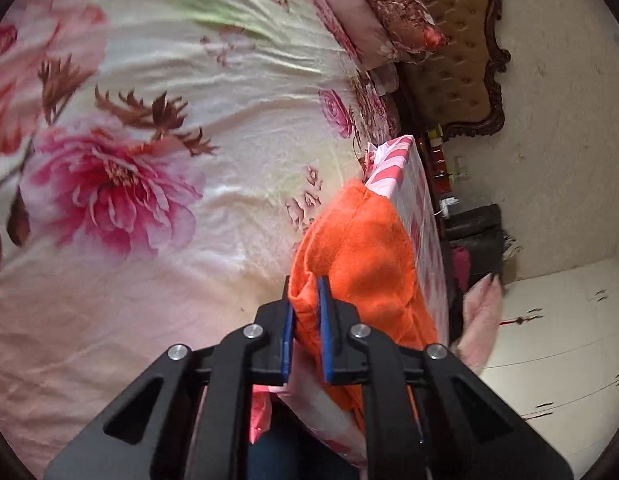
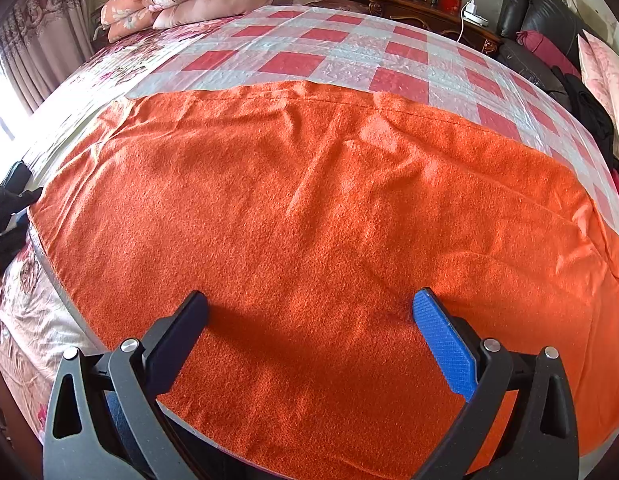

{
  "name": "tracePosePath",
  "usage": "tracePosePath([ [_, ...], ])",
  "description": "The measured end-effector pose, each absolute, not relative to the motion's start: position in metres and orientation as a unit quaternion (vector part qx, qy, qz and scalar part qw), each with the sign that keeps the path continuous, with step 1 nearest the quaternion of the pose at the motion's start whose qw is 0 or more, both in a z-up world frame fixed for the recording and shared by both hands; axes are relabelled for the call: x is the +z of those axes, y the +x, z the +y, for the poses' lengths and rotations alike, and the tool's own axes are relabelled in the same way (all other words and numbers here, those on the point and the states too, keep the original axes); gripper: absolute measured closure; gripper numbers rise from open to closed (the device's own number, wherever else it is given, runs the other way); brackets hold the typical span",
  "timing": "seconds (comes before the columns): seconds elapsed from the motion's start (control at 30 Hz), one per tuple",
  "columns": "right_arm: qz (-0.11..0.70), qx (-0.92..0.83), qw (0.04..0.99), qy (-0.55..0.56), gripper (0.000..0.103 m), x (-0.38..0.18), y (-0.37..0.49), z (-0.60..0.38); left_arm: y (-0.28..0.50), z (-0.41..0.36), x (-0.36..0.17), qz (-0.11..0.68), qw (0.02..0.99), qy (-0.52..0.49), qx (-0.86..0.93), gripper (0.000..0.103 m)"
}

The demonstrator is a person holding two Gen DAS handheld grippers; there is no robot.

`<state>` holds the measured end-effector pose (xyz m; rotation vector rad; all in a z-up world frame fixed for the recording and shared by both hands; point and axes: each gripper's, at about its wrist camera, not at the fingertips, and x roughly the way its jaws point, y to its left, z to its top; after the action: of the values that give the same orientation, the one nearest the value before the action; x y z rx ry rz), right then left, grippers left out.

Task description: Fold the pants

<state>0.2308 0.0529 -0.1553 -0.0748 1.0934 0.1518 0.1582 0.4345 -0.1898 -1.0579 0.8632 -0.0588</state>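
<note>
Left tongs (image 1: pixel 307 320): clenched on a bunched edge of the orange pants (image 1: pixel 361 256); cloth is seen pinched between the blue pads (image 1: pixel 324 328). Only a narrow fold is taken, near the pad tips, and it is lifted clear of the bed (image 1: pixel 149 240).

Right tongs (image 2: pixel 309 332): released, jaws spread wide over the pants (image 2: pixel 309 200), nothing between them. Whether the tips touch the cloth cannot be told.

Pants: spread nearly flat across a red-checked sheet (image 2: pixel 341 48) on the bed, with shallow creases running through the middle. The near edge lies at the bed's edge.

Risks noted:
- The left hold is judged shallow; a quick pull could let the cloth slip from the pads and the fold would collapse.
- More than one layer may be caught in the pinch, or the checked sheet with it; this cannot be confirmed. If so, the sheet would be dragged along.
- With the right tongs unengaged, the far side is unanchored; the whole garment may slide instead of folding.
- Existing creases would be pressed in if not smoothed first.
- Cloth at the bed's edge could slide off.
</note>
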Motion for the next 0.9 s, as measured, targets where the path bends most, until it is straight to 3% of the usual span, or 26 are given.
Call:
tracePosePath([
  [0.13,0.531,0.079,0.843,-0.022,0.004,-0.153,0.234,0.049,0.165,0.383,-0.118,0.417,0.867,-0.271,0.038,0.094],
  [0.27,0.530,0.144,0.829,0.104,0.006,-0.138,0.238,0.024,0.174,0.292,-0.062,0.394,0.916,-0.003,0.078,0.094],
  [0.47,0.513,0.232,0.767,0.308,0.006,-0.126,0.251,-0.029,0.171,0.142,-0.054,0.326,0.907,0.263,0.033,0.095],
  [0.63,0.508,0.259,0.707,0.419,0.005,-0.141,0.259,-0.070,0.142,0.038,-0.104,0.300,0.861,0.406,-0.056,0.095],
  [0.9,0.530,0.297,0.659,0.444,0.005,-0.154,0.268,-0.065,0.123,0.006,-0.146,0.310,0.831,0.452,-0.098,0.095],
])
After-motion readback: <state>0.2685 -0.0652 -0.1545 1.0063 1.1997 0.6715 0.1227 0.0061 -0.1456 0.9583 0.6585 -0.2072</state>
